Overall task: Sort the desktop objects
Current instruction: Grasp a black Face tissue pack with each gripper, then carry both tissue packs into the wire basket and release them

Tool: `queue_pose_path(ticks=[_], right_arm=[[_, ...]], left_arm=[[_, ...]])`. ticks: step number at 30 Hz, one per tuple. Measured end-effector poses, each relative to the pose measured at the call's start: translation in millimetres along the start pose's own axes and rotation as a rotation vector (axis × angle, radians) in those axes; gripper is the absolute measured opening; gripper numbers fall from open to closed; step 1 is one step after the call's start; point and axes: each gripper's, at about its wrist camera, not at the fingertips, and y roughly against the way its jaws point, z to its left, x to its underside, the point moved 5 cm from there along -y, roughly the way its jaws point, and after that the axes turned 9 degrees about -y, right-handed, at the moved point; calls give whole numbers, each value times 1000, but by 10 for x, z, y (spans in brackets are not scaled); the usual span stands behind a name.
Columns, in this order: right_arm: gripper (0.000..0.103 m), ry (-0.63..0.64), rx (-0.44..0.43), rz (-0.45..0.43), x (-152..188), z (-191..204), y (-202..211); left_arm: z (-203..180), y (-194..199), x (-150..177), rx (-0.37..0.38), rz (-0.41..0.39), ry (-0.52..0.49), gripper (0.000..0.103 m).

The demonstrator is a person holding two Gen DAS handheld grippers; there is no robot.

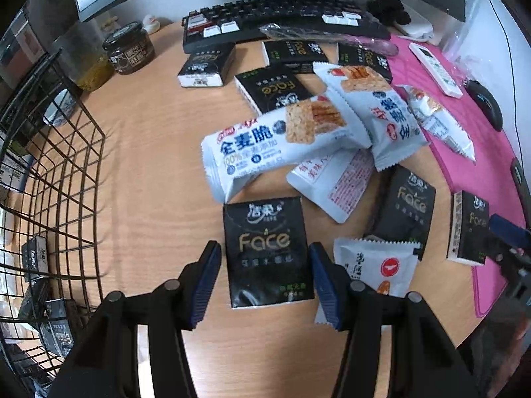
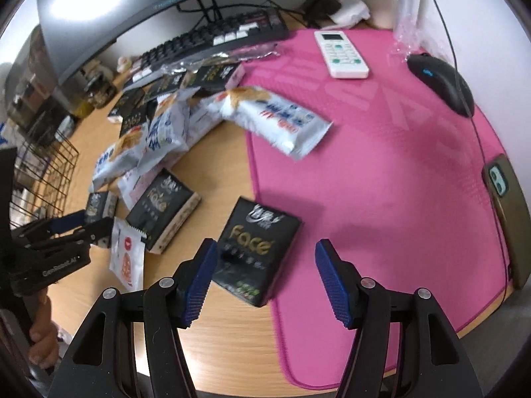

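Observation:
Black "Face" tissue packs and white snack bar wrappers lie scattered on the wooden desk. In the left wrist view my left gripper (image 1: pixel 265 282) is open, its blue pads on either side of one black tissue pack (image 1: pixel 267 252) lying flat. In the right wrist view my right gripper (image 2: pixel 265 282) is open around another black tissue pack (image 2: pixel 257 252), which lies across the edge of the pink mat (image 2: pixel 381 165). A pile of white snack bars (image 1: pixel 282 139) sits beyond the left gripper. The left gripper also shows in the right wrist view (image 2: pixel 73 229).
A black wire basket (image 1: pixel 49 199) holding several tissue packs stands at the left. A keyboard (image 1: pixel 282 16), jar (image 1: pixel 129 49), remote (image 2: pixel 341 53), mouse (image 2: pixel 441 83) and phone (image 2: pixel 507 212) lie around the desk. A small white sachet (image 1: pixel 375 265) lies beside the left gripper.

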Motion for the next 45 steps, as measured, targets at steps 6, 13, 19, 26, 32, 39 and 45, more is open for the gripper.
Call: queue_pose_path(ticks=[6,13,19,26,32,39,45], right_arm=[[61,97,95,-32,52,284,-158],[47,212,141,-28,23,276,-200],[47,229,103,-31,-34,244,-138],[47,244,75,-32,-45,252,-83],[47,258,50,-42,-39,296,-2],[47,328,-50,-90,-153,744,349],[47,514,-225,-127,-101,1717,819]], left_arm=[[73,-10,25,1,-2,17,60],[114,9,39,-24,-6,33,60],[77,30,9,-48,-2,34,60],[-61,-1,-71,-62,-11,20,52],[-106,80,-85,-65,-25,17,52],[46,634,-127,-79,-131,19,52],[637,1294,39,-138,-233,92,52]])
